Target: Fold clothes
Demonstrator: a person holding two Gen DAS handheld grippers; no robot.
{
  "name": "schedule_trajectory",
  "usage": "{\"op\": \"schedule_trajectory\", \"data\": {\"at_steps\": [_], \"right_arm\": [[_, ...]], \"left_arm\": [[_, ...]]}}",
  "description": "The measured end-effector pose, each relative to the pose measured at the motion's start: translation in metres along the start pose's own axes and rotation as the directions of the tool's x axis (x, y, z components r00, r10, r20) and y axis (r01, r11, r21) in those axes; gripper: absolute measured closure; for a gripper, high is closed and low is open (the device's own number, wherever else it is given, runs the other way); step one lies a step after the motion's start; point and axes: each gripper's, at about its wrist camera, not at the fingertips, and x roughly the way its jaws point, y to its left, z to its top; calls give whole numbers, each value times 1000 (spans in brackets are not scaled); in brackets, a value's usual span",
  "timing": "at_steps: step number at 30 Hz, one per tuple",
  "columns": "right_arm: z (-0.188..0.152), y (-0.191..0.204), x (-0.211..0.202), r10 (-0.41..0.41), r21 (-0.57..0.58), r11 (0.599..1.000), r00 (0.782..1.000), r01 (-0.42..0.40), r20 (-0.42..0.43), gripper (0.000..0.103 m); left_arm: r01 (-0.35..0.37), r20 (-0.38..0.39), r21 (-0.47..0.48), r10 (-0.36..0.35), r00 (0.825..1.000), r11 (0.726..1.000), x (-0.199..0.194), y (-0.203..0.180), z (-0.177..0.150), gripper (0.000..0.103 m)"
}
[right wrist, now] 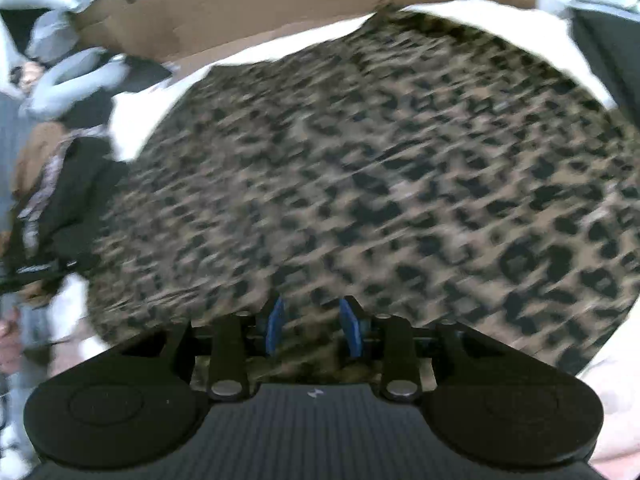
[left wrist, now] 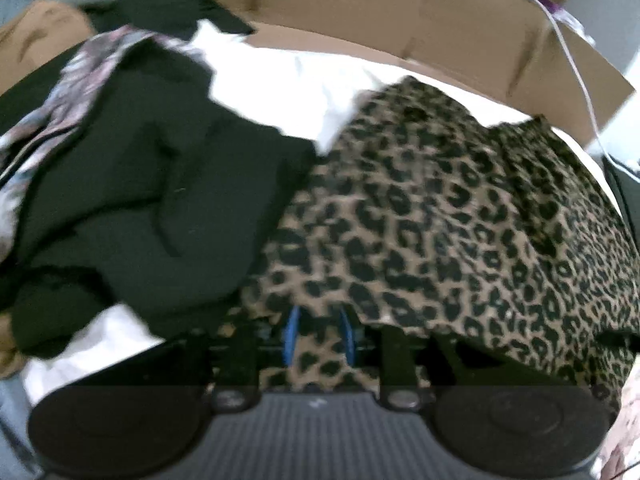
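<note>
Left gripper (left wrist: 320, 334): I've got leopard cloth bunched between the blue pads, clamped on its near edge.
Right gripper (right wrist: 314, 326): same, pinching the hem.
Leopard garment (left wrist: 460, 216): spread on the white surface (left wrist: 280, 92), touching the black clothes (left wrist: 152, 184).
Risk: I reckon uneven pulling skews the fold, or drags that black pile along.

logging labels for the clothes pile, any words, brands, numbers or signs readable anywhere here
None can be read.
Small white mark on the grey ribbed claw body: a logo-like shape, no letters legible.
Brown cardboard box: no print visible.
Leopard-print fabric garment and black fabric garment: no tag or label in view.
</note>
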Motion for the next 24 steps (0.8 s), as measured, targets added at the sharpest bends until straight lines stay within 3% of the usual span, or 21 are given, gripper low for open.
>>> {"op": "schedule_trajectory", "data": {"at_steps": [7, 13, 20, 24], "right_arm": [[7, -62, 9, -121, 106, 988, 992, 116, 41, 64], [4, -90, 5, -152, 128, 981, 987, 143, 60, 65], [3, -116, -7, -239, 125, 965, 969, 230, 61, 69], [9, -126, -11, -305, 142, 945, 950, 294, 61, 71]], "left_arm": [[62, 23, 90, -64, 998, 994, 12, -41, 12, 78], [104, 35, 155, -111, 993, 982, 31, -64, 20, 78], [47, 30, 157, -52, 998, 987, 63, -62, 38, 79], [-33, -4, 137, 34, 999, 990, 76, -54, 41, 90]]}}
